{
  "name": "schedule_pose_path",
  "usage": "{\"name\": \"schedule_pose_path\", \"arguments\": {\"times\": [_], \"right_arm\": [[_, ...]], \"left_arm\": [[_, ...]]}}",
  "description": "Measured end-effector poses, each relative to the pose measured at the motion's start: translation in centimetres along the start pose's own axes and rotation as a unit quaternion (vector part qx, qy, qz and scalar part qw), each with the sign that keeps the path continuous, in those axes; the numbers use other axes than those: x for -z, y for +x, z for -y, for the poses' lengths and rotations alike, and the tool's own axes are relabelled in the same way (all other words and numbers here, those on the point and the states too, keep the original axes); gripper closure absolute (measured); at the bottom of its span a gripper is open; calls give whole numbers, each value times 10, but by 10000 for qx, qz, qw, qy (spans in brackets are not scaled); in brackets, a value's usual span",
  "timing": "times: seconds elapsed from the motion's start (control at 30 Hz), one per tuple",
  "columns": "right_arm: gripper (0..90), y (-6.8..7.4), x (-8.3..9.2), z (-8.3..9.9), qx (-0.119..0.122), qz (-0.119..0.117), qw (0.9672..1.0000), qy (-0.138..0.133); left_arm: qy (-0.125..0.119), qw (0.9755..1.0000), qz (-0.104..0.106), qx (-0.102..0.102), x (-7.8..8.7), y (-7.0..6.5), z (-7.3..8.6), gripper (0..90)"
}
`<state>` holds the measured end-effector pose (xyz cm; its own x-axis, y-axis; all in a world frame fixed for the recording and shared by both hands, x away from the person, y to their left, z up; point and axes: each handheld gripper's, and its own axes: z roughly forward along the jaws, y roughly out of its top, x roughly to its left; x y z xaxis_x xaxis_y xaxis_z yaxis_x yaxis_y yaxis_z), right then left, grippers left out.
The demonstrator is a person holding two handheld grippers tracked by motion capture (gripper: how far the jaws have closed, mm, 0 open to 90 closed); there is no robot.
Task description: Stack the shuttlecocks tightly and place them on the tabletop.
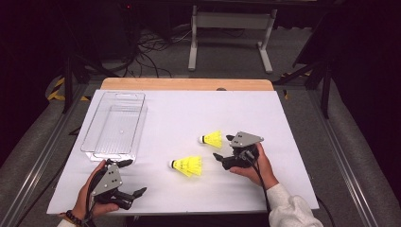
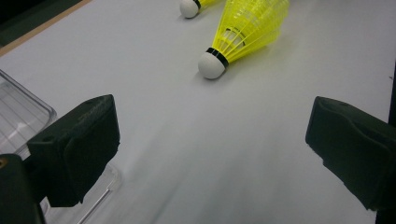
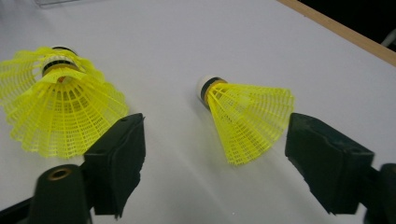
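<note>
The right gripper [image 1: 223, 147] is reaching, jaws apart, at the far shuttlecock [image 1: 211, 138]. The left gripper [image 1: 133, 178] is sitting wide apart near the tray [image 1: 115, 124].

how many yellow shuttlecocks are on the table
2. One shuttlecock lies near the middle of the white table; the other shuttlecock lies just beyond it, right in front of the right hand-held gripper. None seem hidden.
</note>
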<state>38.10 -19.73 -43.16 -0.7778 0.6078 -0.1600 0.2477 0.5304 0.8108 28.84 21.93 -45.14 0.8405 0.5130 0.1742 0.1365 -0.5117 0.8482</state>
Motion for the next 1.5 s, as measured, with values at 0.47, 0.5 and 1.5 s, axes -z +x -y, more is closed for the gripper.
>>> {"name": "schedule_pose_path", "arguments": {"times": [0.47, 0.5, 1.5], "right_arm": [[478, -7, -16, 3, -63, -113, 9996, 233], [512, -8, -18, 3, -62, -128, 9996, 250], [898, -3, -34, 0, 47, -51, 9993, 355]], "left_arm": [[12, 10000, 11, -12, 0, 0, 0, 37], [12, 10000, 14, -7, 0, 0, 1, 37], [18, 10000, 33, 17, 0, 0, 1, 38]]}}
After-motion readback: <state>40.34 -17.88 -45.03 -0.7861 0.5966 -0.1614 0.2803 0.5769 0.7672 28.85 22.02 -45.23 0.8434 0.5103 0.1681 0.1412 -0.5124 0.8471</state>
